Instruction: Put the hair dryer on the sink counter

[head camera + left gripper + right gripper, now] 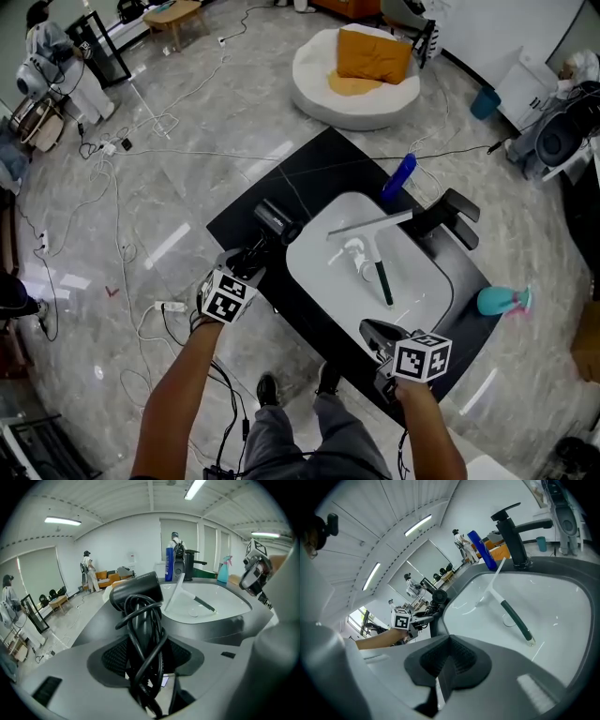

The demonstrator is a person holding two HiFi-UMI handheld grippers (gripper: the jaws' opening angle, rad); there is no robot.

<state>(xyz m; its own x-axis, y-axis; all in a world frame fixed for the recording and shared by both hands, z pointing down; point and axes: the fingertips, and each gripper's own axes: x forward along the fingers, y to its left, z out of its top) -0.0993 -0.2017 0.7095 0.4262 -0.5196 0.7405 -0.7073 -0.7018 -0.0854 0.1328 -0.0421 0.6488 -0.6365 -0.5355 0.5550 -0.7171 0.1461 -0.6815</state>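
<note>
The black hair dryer (274,221) has its cord wound round its handle. My left gripper (251,258) is shut on that wrapped handle, seen close up in the left gripper view (145,660), with the dryer's barrel (138,592) pointing away from me. The dryer is over the left corner of the black sink counter (246,208); I cannot tell whether it touches the top. My right gripper (375,330) is at the counter's front edge, shut and holding nothing (449,660). From the right gripper view the dryer (439,596) shows across the white sink (553,606).
The white sink (309,258) holds a squeegee (370,228) and a dark-handled brush (384,284). A black faucet (448,217), a blue bottle (398,176) and a teal spray bottle (502,300) stand round it. Cables (141,141) run over the floor; a white cushion seat (356,80) lies beyond.
</note>
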